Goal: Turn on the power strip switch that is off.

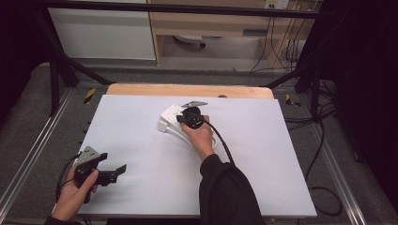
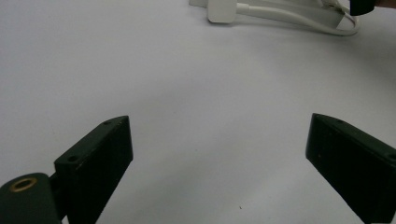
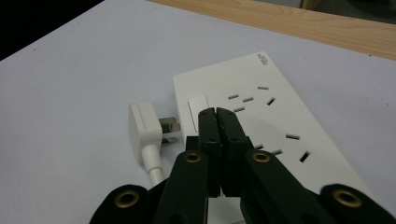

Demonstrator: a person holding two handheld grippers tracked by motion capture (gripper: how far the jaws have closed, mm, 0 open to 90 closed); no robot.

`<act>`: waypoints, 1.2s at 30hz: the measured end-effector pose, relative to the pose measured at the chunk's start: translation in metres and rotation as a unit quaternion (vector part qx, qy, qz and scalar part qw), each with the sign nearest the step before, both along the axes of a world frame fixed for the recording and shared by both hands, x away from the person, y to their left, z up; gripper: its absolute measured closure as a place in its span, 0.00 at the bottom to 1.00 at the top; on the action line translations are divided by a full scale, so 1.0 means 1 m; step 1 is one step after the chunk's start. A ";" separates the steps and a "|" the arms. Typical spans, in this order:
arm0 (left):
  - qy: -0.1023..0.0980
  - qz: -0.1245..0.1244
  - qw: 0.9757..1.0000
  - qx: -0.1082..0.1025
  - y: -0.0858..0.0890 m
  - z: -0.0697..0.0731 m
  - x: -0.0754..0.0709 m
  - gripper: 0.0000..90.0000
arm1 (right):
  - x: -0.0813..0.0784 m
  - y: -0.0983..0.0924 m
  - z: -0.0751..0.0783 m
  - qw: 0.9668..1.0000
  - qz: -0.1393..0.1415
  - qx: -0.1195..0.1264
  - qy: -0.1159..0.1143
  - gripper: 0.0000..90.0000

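From the high view I see my right gripper (image 1: 186,117) out near the middle of the white table sheet (image 1: 141,140), sitting over a white power strip (image 1: 170,114). In the right gripper view its jaws are pressed flat together with nothing between them, and their tips rest over the top face of the power strip (image 3: 280,121), just beside its white rocker switch (image 3: 197,109) and next to the nearest row of socket slots. Whether the tips actually touch the strip I cannot tell. The strip's own white plug (image 3: 148,129) lies on the sheet just beside the strip's short end, prongs pointing toward it, with its white cord (image 3: 154,170) running back under my gripper. My left gripper (image 1: 117,171) hangs at the near left corner of the table, well apart from the strip; in the left gripper view its jaws stand wide apart over bare sheet, gripping nothing, with the plug (image 2: 223,11) and cord (image 2: 299,17) far off at the top.
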State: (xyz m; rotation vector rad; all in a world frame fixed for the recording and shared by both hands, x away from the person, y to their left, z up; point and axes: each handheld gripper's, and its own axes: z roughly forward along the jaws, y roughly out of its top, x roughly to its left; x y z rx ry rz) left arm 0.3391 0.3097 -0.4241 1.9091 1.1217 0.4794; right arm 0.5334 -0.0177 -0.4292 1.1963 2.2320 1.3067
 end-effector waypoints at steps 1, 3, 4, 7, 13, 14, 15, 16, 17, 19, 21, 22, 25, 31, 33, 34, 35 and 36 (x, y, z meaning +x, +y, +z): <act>0.000 0.000 1.000 0.000 0.000 0.000 0.000 0.08 | 0.000 0.000 0.000 1.000 0.001 0.001 0.000 1.00; 0.000 0.000 1.000 0.000 0.000 0.000 0.000 0.08 | 0.001 0.001 0.000 1.000 0.000 0.000 0.000 1.00; 0.000 0.000 1.000 -0.001 0.000 0.000 0.000 0.08 | 0.001 0.001 -0.001 1.000 0.000 -0.001 0.001 1.00; 0.000 -0.001 1.000 0.001 0.000 0.000 0.000 0.08 | 0.001 0.001 -0.001 1.000 0.000 -0.001 0.001 1.00; 0.000 -0.001 1.000 0.001 0.000 0.000 0.000 0.08 | 0.001 0.003 -0.002 1.000 0.002 -0.004 0.002 1.00; 0.000 -0.001 1.000 0.001 0.000 0.000 0.000 0.08 | 0.001 0.004 -0.002 1.000 0.002 -0.003 0.003 1.00; 0.000 -0.002 1.000 0.002 0.000 0.000 0.000 0.08 | 0.001 0.004 -0.003 1.000 0.003 -0.004 0.003 1.00; 0.000 -0.002 1.000 0.002 0.000 0.000 0.000 0.08 | 0.001 0.005 -0.003 1.000 0.004 -0.005 0.002 1.00; 0.000 -0.001 1.000 0.002 0.000 0.000 0.000 0.08 | 0.001 0.005 -0.003 1.000 0.004 -0.004 0.003 1.00; -0.001 -0.001 1.000 0.001 0.000 0.000 0.000 0.08 | 0.001 0.006 -0.004 1.000 0.005 -0.006 0.003 1.00; 0.000 -0.002 1.000 0.001 0.000 0.000 0.000 0.08 | 0.001 0.007 -0.004 1.000 0.006 -0.007 0.003 1.00; 0.000 -0.002 1.000 0.002 0.000 0.000 0.000 0.08 | 0.000 0.007 -0.004 1.000 0.006 -0.007 0.003 1.00; 0.000 -0.002 1.000 0.002 0.000 0.000 0.000 0.08 | 0.000 0.007 -0.005 1.000 0.007 -0.009 0.003 1.00; -0.001 -0.002 1.000 0.002 0.000 0.000 0.000 0.08 | 0.000 0.004 -0.005 1.000 0.008 -0.019 0.003 1.00; 0.000 -0.002 1.000 0.002 0.000 0.000 0.000 0.08 | -0.001 0.004 -0.006 1.000 0.009 -0.023 0.003 1.00; 0.000 -0.002 1.000 0.002 0.000 0.000 0.000 0.08 | -0.001 0.003 -0.006 1.000 0.010 -0.023 0.002 1.00; -0.001 -0.002 1.000 0.002 0.000 0.000 0.000 0.08 | -0.001 0.003 -0.006 1.000 0.009 -0.025 0.002 1.00; -0.001 -0.002 1.000 0.002 0.000 0.000 0.000 0.08 | -0.001 0.003 -0.006 1.000 0.009 -0.026 0.003 1.00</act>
